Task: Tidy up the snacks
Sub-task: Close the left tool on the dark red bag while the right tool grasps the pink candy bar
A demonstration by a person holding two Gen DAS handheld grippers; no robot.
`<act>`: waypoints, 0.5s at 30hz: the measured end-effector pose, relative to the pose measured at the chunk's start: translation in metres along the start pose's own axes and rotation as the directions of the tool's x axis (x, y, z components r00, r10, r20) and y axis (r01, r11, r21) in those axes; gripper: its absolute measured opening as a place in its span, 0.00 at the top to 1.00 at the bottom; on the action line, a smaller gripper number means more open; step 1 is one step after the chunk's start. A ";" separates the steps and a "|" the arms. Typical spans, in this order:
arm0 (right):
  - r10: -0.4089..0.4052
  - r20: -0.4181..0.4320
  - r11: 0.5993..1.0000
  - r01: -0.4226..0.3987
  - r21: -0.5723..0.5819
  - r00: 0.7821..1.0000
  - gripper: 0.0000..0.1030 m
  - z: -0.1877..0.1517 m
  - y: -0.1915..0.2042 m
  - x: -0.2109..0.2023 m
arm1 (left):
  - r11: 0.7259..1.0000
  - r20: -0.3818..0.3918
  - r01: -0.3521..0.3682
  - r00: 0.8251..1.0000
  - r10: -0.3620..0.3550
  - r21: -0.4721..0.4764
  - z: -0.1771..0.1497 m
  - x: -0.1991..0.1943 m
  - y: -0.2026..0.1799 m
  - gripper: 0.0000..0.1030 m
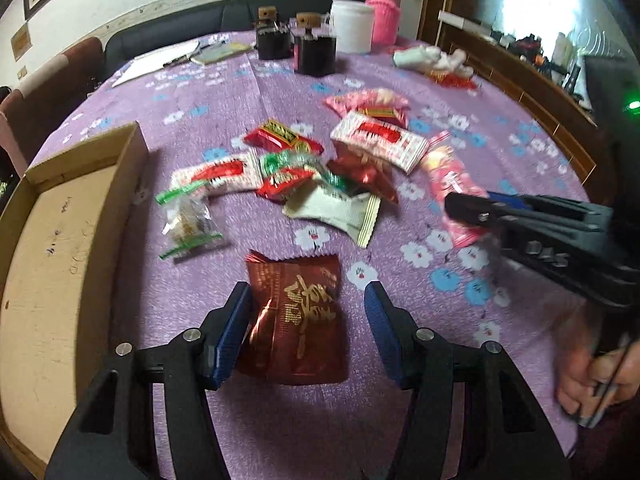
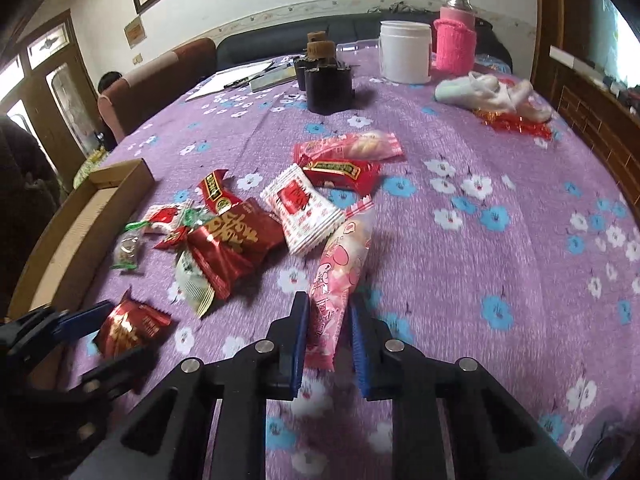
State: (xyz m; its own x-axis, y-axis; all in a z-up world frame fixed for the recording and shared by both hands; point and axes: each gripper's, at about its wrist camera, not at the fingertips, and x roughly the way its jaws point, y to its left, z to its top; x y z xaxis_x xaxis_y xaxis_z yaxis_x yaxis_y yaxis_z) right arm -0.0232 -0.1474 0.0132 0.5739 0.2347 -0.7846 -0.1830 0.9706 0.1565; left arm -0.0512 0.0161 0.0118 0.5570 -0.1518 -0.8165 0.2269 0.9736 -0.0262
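Note:
Several wrapped snacks lie in a loose pile point(image 1: 320, 164) on the purple flowered tablecloth point(image 1: 224, 92). My left gripper point(image 1: 306, 312) is open, its blue pads on either side of a dark red packet with gold characters point(image 1: 298, 320), which lies on the cloth; the packet also shows in the right wrist view point(image 2: 132, 326). My right gripper point(image 2: 329, 320) is partly closed around the near end of a long pink packet point(image 2: 340, 256); the left pad touches it, a small gap shows on the right. An open cardboard box point(image 1: 56, 248) stands at the left.
At the table's far side stand two dark jars with cork lids point(image 1: 314, 46), a white tub point(image 1: 352, 26), a pink-sleeved bottle point(image 1: 386, 12), papers with a pen point(image 1: 168, 58) and a white cloth point(image 1: 432, 58). A wooden cabinet point(image 1: 520, 76) lines the right; chairs point(image 2: 156, 76) stand left.

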 end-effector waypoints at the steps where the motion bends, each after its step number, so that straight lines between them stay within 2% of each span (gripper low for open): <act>1: 0.016 -0.001 1.000 -0.016 0.010 1.000 0.81 -0.002 -0.002 -0.002 | 1.000 0.007 -0.009 1.000 0.009 0.004 0.001 -0.001 0.000 0.62; 7: 0.037 0.010 0.999 -0.037 0.017 0.999 0.81 -0.007 -0.005 -0.010 | 0.999 0.013 0.047 0.999 -0.047 -0.026 -0.001 -0.010 0.007 0.63; 10: 0.022 0.012 1.000 -0.022 0.022 1.000 0.77 -0.005 -0.006 -0.008 | 0.996 0.026 0.077 0.997 -0.076 -0.051 0.000 -0.018 0.011 0.63; 11: 0.014 0.011 0.999 -0.014 0.029 1.000 0.70 -0.003 -0.007 -0.006 | 0.994 0.031 0.088 0.996 -0.086 -0.061 0.000 -0.021 0.013 0.63; 12: 0.010 0.010 0.999 -0.011 0.036 1.000 0.58 -0.003 -0.009 -0.005 | 0.992 0.034 0.102 0.994 -0.100 -0.073 0.000 -0.024 0.015 0.63; 14: -0.005 0.012 0.999 0.005 0.052 1.000 0.47 0.000 -0.010 -0.002 | 0.989 0.039 0.121 0.992 -0.118 -0.082 0.001 -0.027 0.015 0.63; 15: -0.024 0.009 0.998 0.023 0.051 1.000 0.47 0.003 -0.010 0.001 | 0.989 0.044 0.124 0.992 -0.121 -0.082 0.000 -0.030 0.015 0.63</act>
State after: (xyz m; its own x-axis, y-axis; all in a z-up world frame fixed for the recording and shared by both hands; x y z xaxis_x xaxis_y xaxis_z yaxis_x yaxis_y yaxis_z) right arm -0.0189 -0.1563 0.0124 0.5851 0.2119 -0.7828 -0.1284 0.9773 0.1685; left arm -0.0643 0.0350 0.0363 0.5598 -0.2758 -0.7814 0.2277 0.9579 -0.1749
